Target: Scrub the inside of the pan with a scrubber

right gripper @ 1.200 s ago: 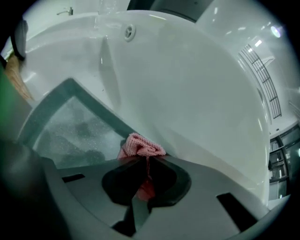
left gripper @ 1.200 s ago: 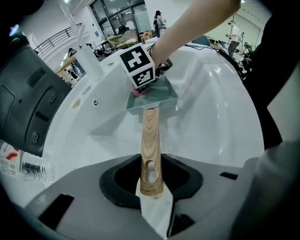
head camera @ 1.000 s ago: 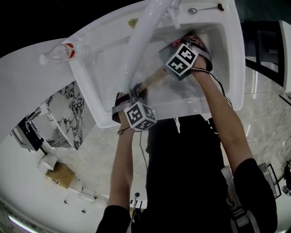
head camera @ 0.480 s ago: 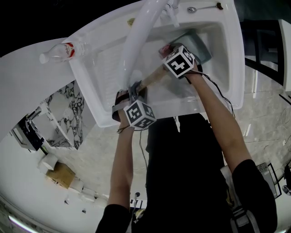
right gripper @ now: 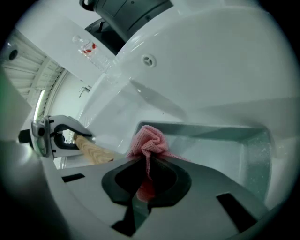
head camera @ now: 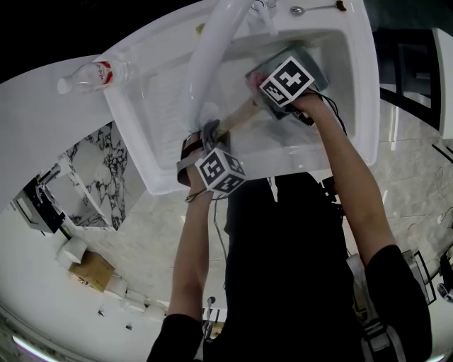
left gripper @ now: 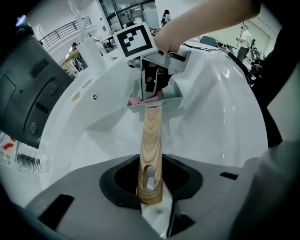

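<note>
A square grey-green pan [head camera: 311,65] lies in the white sink [head camera: 354,106], its wooden handle [head camera: 237,119] pointing toward me. My left gripper [head camera: 211,134] is shut on the handle's end [left gripper: 151,154], where a hanging slot shows between the jaws. My right gripper [head camera: 260,76] reaches down into the pan, shut on a crumpled pink scrubber [right gripper: 149,143]. The scrubber rests at the pan's near wall [right gripper: 225,140], close to where the handle joins. From the left gripper view, the right gripper [left gripper: 152,82] stands over the pan [left gripper: 171,99] with the pink scrubber [left gripper: 140,100] under it.
A white curved faucet [head camera: 212,49] arches over the sink's left half. A plastic water bottle [head camera: 92,73] lies on the counter to the left. A spoon [head camera: 315,10] rests on the sink's far rim. The overflow hole [right gripper: 149,60] is in the sink's back wall.
The right gripper with the scrubber has shifted across the pan toward its handle side and rolled, so more of the pan's far corner shows. The left gripper keeps its hold on the handle.
</note>
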`<action>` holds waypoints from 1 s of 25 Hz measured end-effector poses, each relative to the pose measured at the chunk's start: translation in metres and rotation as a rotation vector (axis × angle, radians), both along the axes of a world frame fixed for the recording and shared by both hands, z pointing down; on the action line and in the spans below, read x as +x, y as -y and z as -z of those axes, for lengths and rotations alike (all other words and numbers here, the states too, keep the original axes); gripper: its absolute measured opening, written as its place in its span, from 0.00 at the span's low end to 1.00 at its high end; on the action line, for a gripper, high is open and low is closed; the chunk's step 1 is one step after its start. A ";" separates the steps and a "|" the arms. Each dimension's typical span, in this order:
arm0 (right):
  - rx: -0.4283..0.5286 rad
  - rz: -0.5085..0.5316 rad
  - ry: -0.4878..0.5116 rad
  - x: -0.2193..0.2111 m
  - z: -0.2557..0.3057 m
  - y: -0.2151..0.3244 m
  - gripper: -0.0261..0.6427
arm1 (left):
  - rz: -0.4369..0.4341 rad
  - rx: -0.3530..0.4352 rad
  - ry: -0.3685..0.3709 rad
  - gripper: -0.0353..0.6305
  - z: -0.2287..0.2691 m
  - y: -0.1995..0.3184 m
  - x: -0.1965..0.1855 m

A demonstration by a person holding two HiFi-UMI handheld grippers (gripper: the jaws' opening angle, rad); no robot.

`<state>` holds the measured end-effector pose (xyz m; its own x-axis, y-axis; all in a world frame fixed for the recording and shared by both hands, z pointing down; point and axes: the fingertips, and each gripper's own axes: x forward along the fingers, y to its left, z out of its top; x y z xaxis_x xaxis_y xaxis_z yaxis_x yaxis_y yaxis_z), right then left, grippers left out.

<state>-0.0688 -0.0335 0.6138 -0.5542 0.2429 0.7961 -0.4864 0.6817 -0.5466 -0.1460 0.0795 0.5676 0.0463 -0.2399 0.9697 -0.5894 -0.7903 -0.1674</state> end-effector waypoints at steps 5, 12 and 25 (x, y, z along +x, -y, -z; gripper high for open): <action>-0.068 0.222 -0.065 0.018 0.000 -0.031 0.10 | -0.008 0.006 0.003 0.25 -0.003 -0.002 0.001; -0.123 0.411 -0.150 0.039 0.000 -0.061 0.10 | -0.010 0.007 0.017 0.24 -0.005 -0.001 0.002; -0.076 0.515 -0.277 0.069 -0.007 -0.061 0.10 | -0.014 -0.006 0.031 0.24 -0.006 0.000 0.002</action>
<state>0.0000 0.0271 0.6208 -0.1236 0.4875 0.8644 -0.2342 0.8321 -0.5028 -0.1438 0.0794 0.5739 0.0193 -0.2339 0.9721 -0.5730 -0.7994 -0.1810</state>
